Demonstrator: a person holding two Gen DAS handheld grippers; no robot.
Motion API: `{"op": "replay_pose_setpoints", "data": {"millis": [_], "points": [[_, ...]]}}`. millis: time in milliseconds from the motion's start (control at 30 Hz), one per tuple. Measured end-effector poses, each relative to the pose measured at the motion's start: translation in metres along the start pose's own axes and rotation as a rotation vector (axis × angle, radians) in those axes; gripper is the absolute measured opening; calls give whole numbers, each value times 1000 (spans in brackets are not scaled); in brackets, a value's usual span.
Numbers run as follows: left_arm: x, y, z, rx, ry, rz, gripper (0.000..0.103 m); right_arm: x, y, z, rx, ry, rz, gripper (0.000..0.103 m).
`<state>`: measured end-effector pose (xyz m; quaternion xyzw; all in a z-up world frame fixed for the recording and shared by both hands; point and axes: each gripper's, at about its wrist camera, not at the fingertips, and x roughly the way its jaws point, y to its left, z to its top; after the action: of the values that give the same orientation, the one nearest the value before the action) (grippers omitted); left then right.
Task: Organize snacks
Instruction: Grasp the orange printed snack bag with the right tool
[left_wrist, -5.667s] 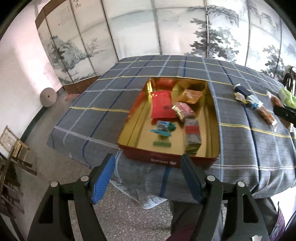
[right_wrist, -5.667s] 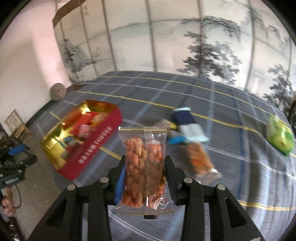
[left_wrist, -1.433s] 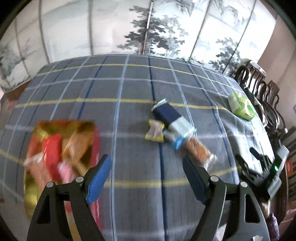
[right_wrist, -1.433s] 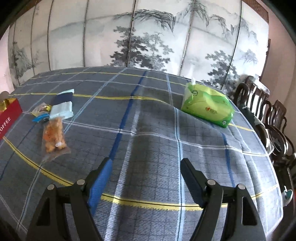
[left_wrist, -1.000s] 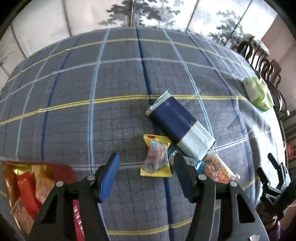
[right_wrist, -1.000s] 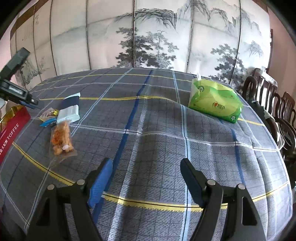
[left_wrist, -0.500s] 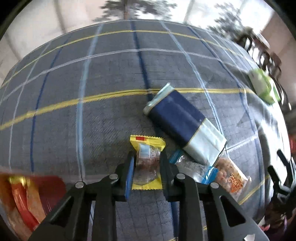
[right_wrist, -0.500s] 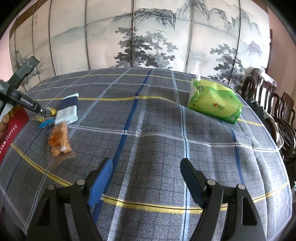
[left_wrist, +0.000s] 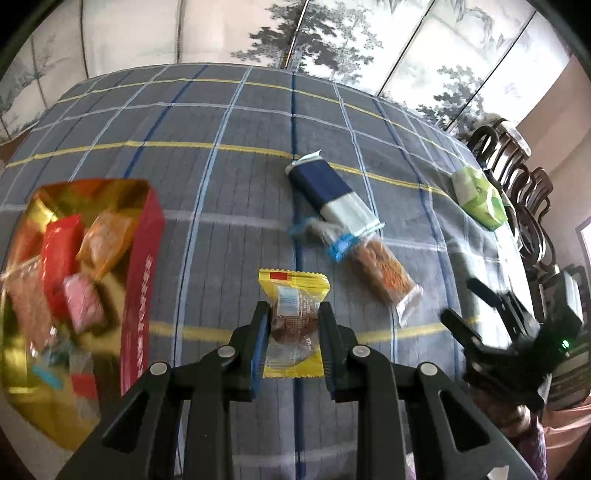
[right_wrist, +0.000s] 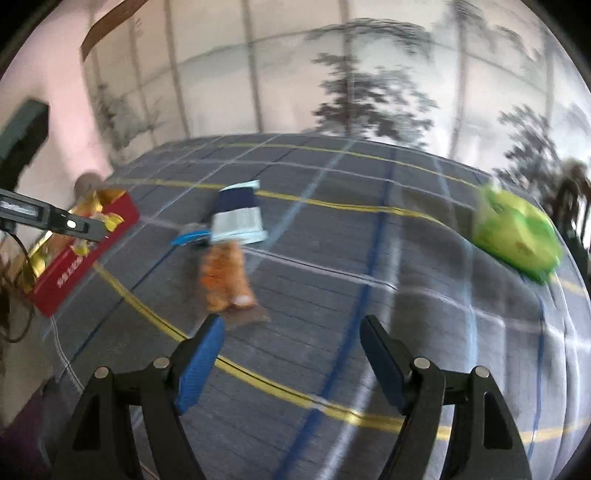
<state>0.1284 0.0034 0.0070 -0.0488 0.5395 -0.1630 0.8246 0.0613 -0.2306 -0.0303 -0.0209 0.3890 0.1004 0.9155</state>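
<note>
- The plaid tablecloth (left_wrist: 229, 122) bore a red tin (left_wrist: 142, 280) at left.
- The right gripper (right_wrist: 291, 354) stood spread wide, empty.
- The left gripper (left_wrist: 293, 339) was clamped on a yellow snack packet (left_wrist: 293, 295), lifted beside the tin.

A soft, matt checked cloth (left_wrist: 229, 184) is covering the worktop. The yellow snack packet (left_wrist: 293, 321) is looking like shiny, crinkly plastic. The red tin (left_wrist: 142, 280) is shining gold inside. The left gripper (left_wrist: 291, 343) is showing dull black plastic with blue pads (left_wrist: 258, 347).
</note>
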Motion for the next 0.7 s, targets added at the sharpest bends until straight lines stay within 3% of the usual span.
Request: {"op": "replay_pose_setpoints", "data": {"millis": [267, 467, 533, 567, 600, 700], "points": [[-28, 4, -24, -19, -12, -13, 23, 41, 40, 33, -145, 63, 90, 77], [-42, 5, -30, -23, -30, -20, 23, 75, 47, 42, -173, 121, 68, 77], [-47, 7, -32, -28, -40, -17, 23, 80, 45, 41, -170, 134, 45, 60], [-50, 8, -34, -34, -47, -16, 23, 81, 44, 40, -153, 140, 63, 44], [-52, 9, -35, -39, -50, -17, 23, 81, 44, 40, -144, 138, 61, 37], [-65, 19, -44, -68, -76, -14, 23, 75, 48, 36, -152, 130, 24, 37]]}}
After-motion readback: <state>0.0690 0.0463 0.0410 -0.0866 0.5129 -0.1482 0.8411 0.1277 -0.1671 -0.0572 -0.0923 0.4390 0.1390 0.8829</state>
